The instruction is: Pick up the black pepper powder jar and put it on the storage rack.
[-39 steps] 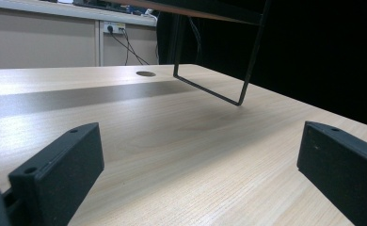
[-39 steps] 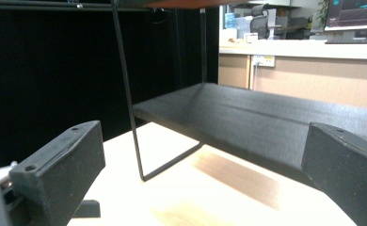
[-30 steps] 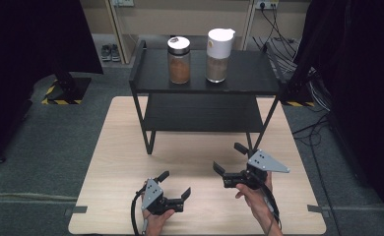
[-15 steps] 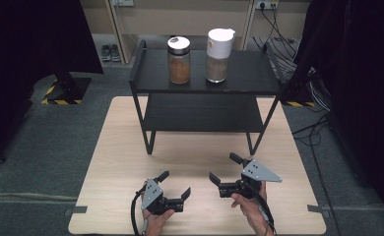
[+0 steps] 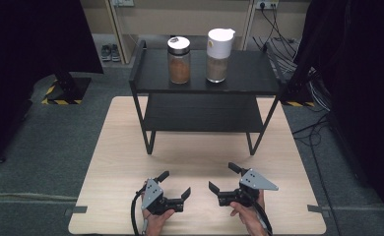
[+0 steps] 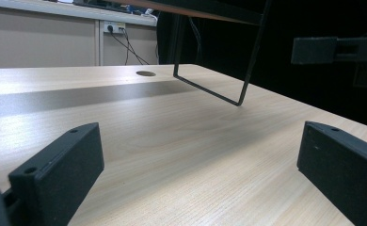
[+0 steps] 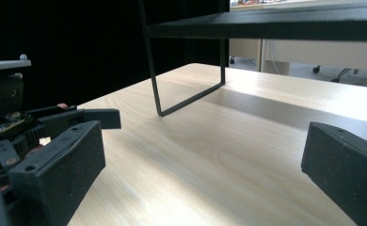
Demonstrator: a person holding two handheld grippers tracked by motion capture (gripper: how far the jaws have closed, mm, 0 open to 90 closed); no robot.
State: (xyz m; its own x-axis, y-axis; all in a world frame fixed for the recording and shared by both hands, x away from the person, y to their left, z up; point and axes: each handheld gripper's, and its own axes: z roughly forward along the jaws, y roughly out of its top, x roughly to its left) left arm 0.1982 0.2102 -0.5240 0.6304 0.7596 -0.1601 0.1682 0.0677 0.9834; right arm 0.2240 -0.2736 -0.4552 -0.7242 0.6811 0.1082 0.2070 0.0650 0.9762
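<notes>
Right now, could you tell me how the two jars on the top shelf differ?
The left jar has a low dark lid and clear glass; the right jar is taller, with a big white cap. The left jar's brown filling reaches higher than the right jar's. Both stand upright, apart, on the black shelf.

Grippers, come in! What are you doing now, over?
Left gripper open, empty, low over table. Right gripper open, empty, beside it. Two jars far off on shelf. Nothing between.
</notes>
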